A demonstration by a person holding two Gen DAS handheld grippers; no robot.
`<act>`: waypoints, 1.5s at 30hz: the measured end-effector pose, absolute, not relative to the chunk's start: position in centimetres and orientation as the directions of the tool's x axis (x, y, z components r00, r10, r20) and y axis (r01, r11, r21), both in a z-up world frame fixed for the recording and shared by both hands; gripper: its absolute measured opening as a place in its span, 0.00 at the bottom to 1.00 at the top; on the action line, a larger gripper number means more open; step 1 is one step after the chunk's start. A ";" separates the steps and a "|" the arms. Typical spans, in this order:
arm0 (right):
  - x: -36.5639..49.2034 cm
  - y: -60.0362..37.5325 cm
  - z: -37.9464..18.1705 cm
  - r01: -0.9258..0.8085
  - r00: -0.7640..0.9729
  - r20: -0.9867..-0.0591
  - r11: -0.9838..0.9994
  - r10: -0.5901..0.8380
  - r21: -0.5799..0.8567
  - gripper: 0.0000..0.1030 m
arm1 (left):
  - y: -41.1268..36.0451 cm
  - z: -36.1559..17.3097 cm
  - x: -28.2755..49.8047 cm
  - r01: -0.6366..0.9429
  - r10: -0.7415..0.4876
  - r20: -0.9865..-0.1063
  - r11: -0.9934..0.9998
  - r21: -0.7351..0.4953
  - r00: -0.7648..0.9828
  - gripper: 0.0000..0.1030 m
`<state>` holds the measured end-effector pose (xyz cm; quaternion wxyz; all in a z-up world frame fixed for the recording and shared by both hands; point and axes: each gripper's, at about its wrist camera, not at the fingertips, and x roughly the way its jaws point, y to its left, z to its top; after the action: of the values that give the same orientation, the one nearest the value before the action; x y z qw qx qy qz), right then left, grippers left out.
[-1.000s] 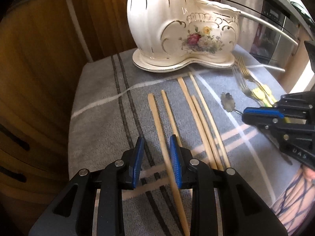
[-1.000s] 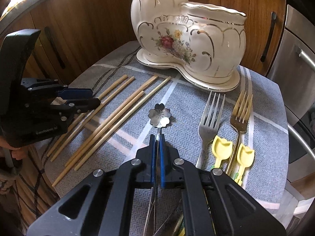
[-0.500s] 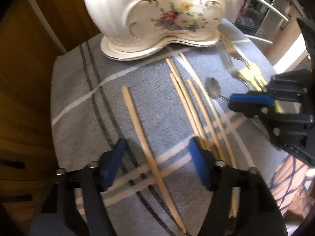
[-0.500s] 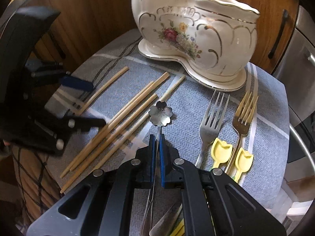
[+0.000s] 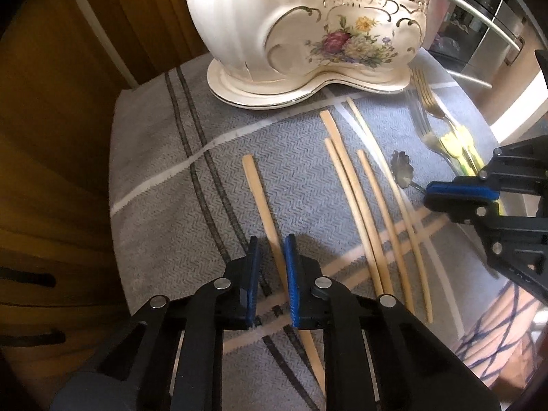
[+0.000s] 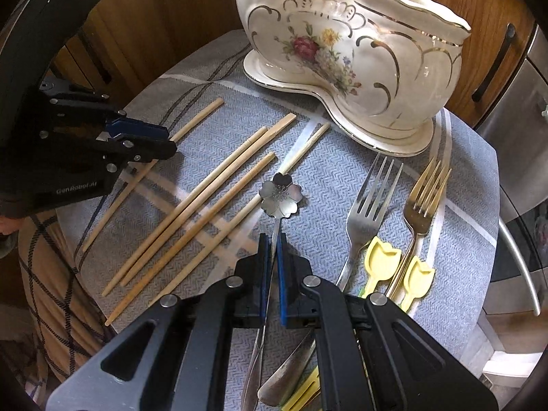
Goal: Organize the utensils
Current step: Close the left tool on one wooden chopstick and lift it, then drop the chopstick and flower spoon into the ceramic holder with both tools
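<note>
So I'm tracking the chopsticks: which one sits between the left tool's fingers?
The lone chopstick lying apart from the other four, nearest the cloth's dark stripes. The left tool is closing around it.

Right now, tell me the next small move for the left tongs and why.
Probably finish closing on the lone chopstick. The left tongs are closing with it between their blue pads, apart from the other four sticks; the right tongs already grip the flower spoon. Then lift toward the ceramic holder.
</note>
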<state>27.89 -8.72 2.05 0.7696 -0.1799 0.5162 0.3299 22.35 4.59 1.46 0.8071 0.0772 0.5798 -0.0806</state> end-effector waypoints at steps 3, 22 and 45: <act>29.2 -8.0 2.3 -0.692 0.220 -0.921 0.717 0.322 0.085 0.04 | 5.1 1.4 23.2 0.222 -0.055 -0.959 0.975 0.008 0.277 0.15; 28.6 -10.6 8.1 -0.670 0.393 -0.760 0.727 0.517 0.148 0.03 | 9.4 9.0 18.8 0.140 -0.167 -0.689 0.985 -0.096 0.705 0.05; 33.2 -15.1 20.7 -0.612 0.659 -0.405 0.765 0.634 0.200 0.03 | 6.9 22.0 28.2 0.153 -0.206 -0.330 0.972 -0.179 0.921 0.06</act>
<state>33.16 -15.15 20.66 0.9105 0.0230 0.2312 0.3421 28.16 6.85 21.96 0.9772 -0.0753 0.1762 -0.0919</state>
